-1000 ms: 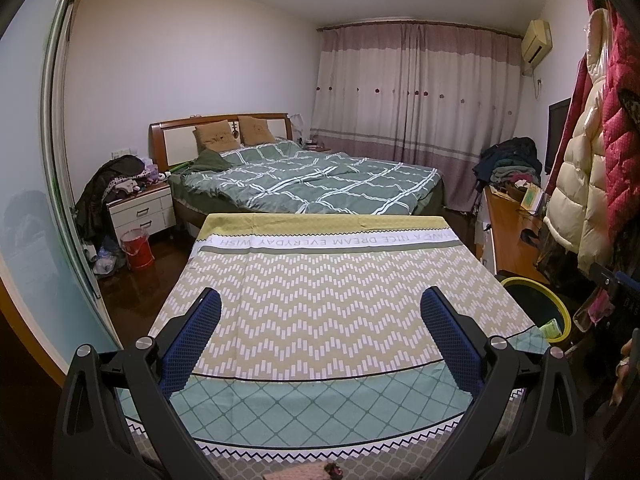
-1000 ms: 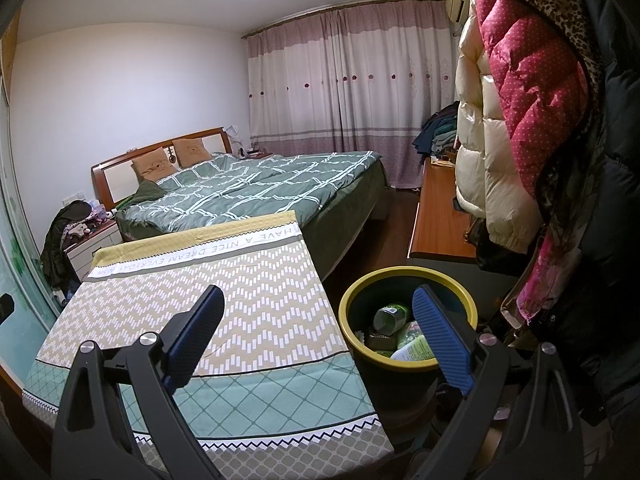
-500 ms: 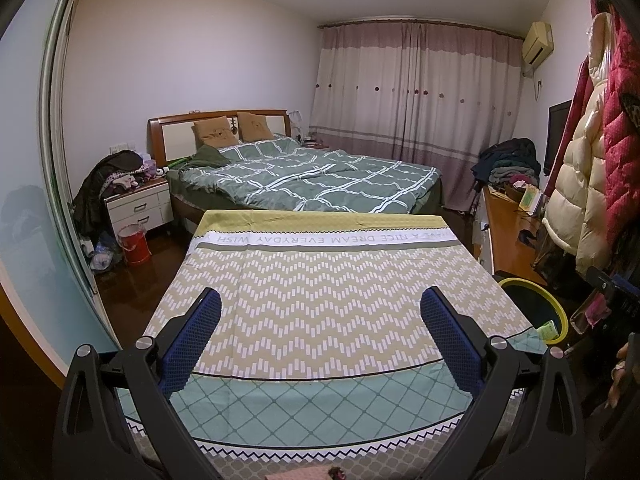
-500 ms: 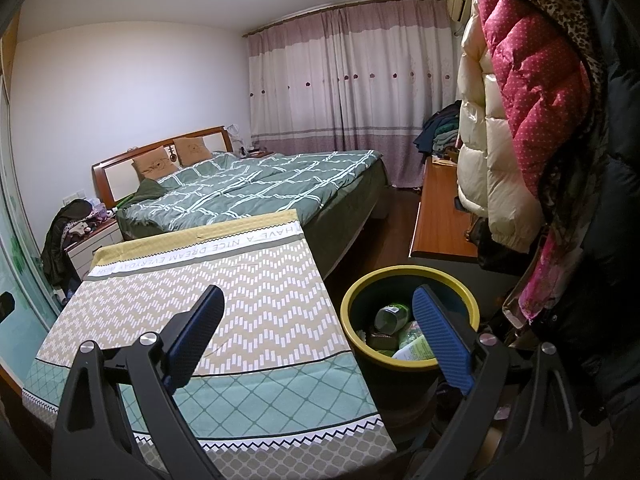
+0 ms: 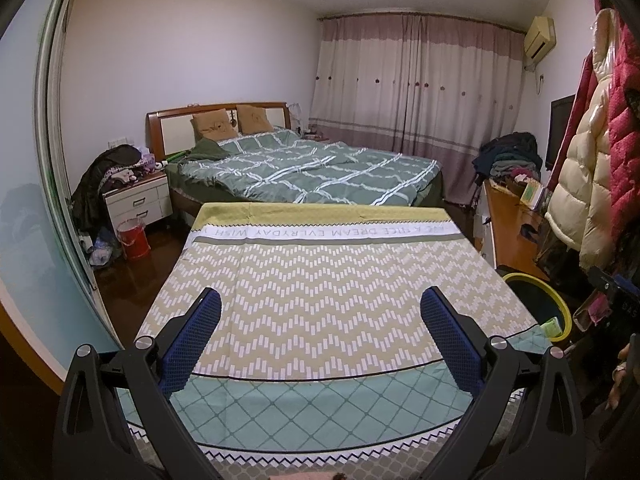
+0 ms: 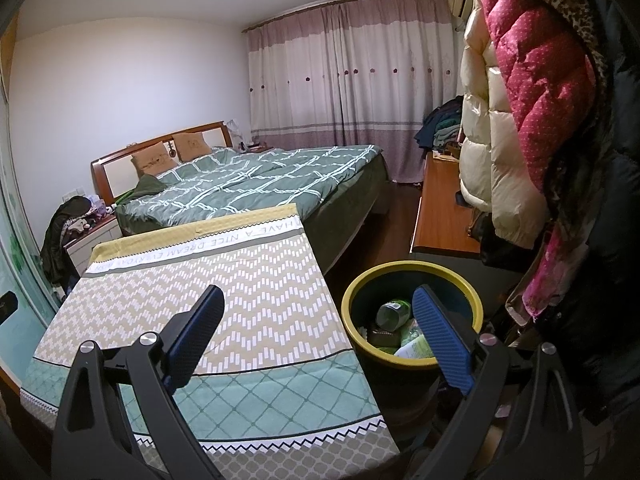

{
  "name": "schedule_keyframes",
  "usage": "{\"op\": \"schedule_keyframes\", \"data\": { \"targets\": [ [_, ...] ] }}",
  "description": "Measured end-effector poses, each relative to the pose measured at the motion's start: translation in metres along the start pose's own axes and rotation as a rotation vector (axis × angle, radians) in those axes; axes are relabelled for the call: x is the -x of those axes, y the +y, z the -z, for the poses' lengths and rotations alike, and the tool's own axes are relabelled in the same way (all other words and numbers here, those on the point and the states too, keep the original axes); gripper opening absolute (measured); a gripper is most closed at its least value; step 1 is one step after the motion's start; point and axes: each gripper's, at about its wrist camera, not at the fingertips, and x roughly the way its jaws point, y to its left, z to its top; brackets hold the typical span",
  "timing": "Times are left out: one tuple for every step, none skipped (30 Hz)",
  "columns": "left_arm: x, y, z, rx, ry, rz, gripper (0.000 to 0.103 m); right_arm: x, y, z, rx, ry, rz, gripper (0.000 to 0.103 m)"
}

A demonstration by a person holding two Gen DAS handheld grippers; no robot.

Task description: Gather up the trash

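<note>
My left tongs (image 5: 320, 312) hung wide open over the patterned tablecloth (image 5: 320, 280), gripping nothing. My right tongs (image 6: 316, 320) were spread just as wide and empty, one blue pad (image 6: 440, 340) in front of the yellow-rimmed trash bin (image 6: 412, 270) just beside the table's right edge. Inside the bin lay the trash: a green can (image 6: 394, 312) and some pale green wrappers (image 6: 416, 346). Beyond the table stood the bed with its green checked duvet (image 5: 316, 172), a red bucket (image 5: 133, 238) by the nightstand (image 5: 138, 204), and pink curtains (image 5: 416, 80) farthest back.
</note>
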Motion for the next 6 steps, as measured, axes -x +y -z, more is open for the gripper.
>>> {"op": "schedule_keyframes", "data": {
  "targets": [
    [-0.008, 0.002, -0.002, 0.002, 0.013, -0.006, 0.098, -0.004, 0.002, 0.000, 0.001, 0.005, -0.004, 0.090],
    [-0.016, 0.004, -0.004, 0.007, 0.027, -0.008, 0.098, -0.008, 0.002, -0.003, 0.002, 0.009, -0.008, 0.090],
    [-0.024, 0.006, -0.006, 0.012, 0.039, -0.007, 0.098, -0.014, 0.004, -0.005, 0.008, 0.016, -0.010, 0.091],
    [-0.034, 0.008, -0.008, 0.017, 0.053, -0.007, 0.098, -0.021, 0.008, -0.006, 0.016, 0.025, -0.011, 0.091],
    [-0.049, 0.012, -0.011, 0.023, 0.075, -0.011, 0.098, -0.029, 0.012, -0.007, 0.023, 0.036, -0.018, 0.091],
    [-0.059, 0.013, -0.012, 0.024, 0.088, -0.016, 0.098, -0.037, 0.015, -0.010, 0.026, 0.047, -0.030, 0.091]
  ]
}}
